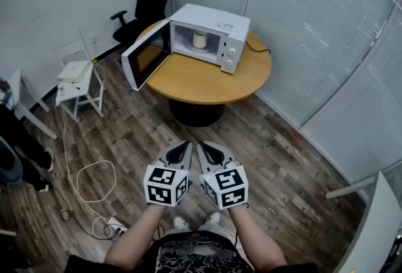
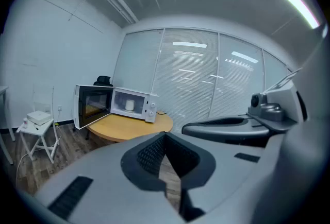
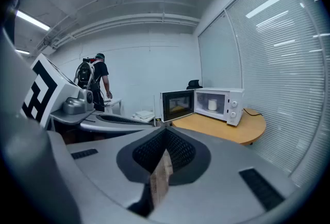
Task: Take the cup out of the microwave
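Observation:
A white cup (image 1: 200, 39) stands inside the white microwave (image 1: 217, 19), whose door (image 1: 143, 59) hangs wide open to the left. The microwave sits on a round wooden table (image 1: 207, 80). Both grippers are held close to the body, well short of the table. My left gripper (image 1: 183, 149) and right gripper (image 1: 206, 149) sit side by side, both shut with nothing in them. The left gripper view shows the cup (image 2: 129, 104) far ahead beyond the left gripper (image 2: 166, 138). The right gripper view shows the cup (image 3: 212, 105) beyond the right gripper (image 3: 165, 134).
A black office chair (image 1: 143, 2) stands behind the table. A white stool (image 1: 78, 80) stands at the left, with a cable and power strip (image 1: 94, 193) on the wooden floor. Blinds line the right wall. A person with a backpack (image 3: 95, 81) stands at the back.

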`<act>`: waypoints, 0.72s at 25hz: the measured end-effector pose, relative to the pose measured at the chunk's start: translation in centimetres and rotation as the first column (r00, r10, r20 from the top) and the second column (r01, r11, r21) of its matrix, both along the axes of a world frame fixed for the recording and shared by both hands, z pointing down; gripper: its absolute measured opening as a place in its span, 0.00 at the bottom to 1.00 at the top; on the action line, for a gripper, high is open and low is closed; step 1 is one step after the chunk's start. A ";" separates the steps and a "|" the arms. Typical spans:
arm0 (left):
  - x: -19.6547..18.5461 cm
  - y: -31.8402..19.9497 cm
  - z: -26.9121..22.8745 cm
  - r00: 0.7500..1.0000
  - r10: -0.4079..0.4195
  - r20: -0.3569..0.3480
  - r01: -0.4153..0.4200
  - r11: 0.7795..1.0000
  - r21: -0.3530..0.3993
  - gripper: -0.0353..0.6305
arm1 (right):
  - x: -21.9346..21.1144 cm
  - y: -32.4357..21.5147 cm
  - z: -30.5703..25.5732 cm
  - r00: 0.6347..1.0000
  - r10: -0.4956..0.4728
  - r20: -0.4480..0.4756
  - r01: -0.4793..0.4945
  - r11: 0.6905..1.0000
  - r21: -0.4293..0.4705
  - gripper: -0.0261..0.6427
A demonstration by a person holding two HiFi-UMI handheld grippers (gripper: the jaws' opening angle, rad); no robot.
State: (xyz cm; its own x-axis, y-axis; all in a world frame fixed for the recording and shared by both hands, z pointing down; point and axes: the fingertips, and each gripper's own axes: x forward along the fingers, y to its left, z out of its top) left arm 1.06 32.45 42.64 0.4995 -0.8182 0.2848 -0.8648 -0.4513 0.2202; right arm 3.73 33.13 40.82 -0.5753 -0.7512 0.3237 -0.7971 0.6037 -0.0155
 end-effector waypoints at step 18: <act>-3.2 -1.7 0.1 1.000 0.024 -0.014 -0.023 1.000 0.013 0.07 | -3.4 -1.2 0.7 0.998 0.061 0.006 -0.061 0.998 -0.011 0.06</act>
State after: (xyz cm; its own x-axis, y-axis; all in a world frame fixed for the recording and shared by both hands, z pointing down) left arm -2.16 30.75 42.74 0.5225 -0.8098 0.2668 -0.8508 -0.4744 0.2260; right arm 0.37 31.95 41.51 -0.5304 -0.7814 0.3286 -0.8323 0.5537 -0.0269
